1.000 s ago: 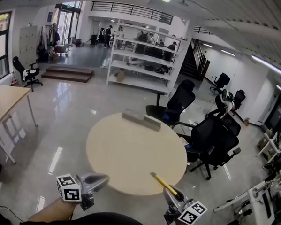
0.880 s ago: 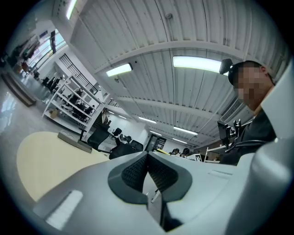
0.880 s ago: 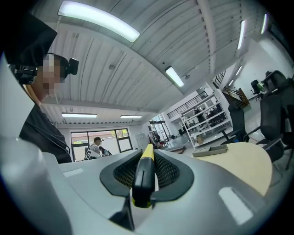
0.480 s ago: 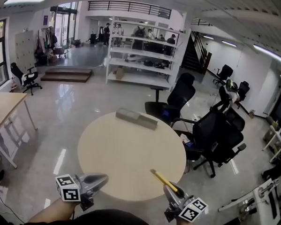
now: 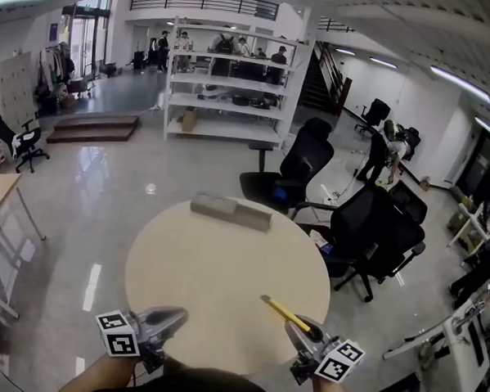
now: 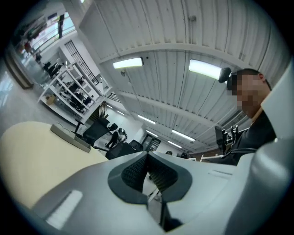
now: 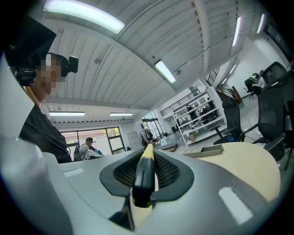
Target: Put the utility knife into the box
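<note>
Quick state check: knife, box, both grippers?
utility knife: clamped in the right gripper, tip out over the table's near side, not in the box.
box: lying on the table's far side, apart from both grippers.
right gripper: shut on the utility knife.
left gripper: shut, empty.

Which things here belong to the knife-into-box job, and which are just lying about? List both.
Job in hand:
- utility knife, gripped in the right gripper
- box, grey, at the far edge of the round table

Just about:
- left gripper, fingers together, nothing in them
- office chairs beyond the table
- shelving rack at the back
</note>
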Motion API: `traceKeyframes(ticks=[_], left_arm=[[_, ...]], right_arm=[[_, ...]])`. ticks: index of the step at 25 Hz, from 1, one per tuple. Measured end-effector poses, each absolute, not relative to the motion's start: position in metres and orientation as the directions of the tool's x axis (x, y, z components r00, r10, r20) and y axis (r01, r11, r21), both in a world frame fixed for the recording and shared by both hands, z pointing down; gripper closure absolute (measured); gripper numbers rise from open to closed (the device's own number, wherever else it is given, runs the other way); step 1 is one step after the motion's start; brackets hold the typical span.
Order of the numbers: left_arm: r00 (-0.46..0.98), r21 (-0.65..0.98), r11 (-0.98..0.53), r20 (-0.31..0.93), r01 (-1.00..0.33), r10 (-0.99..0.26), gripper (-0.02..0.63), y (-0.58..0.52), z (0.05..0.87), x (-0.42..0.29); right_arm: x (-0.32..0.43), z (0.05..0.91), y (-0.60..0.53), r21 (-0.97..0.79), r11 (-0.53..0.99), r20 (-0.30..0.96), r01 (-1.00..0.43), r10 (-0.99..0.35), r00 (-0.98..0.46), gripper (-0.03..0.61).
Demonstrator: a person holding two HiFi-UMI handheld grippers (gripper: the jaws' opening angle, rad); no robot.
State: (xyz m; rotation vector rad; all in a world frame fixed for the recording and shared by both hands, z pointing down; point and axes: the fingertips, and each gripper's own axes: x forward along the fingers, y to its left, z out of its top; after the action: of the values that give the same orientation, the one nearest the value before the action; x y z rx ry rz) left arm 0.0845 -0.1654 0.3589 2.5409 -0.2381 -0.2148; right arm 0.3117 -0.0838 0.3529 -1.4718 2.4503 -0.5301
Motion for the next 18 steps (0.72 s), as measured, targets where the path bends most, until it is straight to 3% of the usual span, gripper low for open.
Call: traceKeyframes(ticks=[11, 18], left_arm=[[0.989, 0.561, -0.828, -0.118, -0.008, -0.089, 0.614, -0.353, 0.368, 0.028], [0.986, 0.615, -0.788, -0.101, -0.045, -0.135, 0.614, -0.401, 0.395, 0.025]], right_arm=[[0.227, 0.353, -0.270, -0.495, 0.334, 0.047, -0.802, -0.912, -0.408, 0.488], [0.228, 0.369, -0.323, -0.512, 0.327, 0.109, -0.794, -0.893, -0.437, 0.488]])
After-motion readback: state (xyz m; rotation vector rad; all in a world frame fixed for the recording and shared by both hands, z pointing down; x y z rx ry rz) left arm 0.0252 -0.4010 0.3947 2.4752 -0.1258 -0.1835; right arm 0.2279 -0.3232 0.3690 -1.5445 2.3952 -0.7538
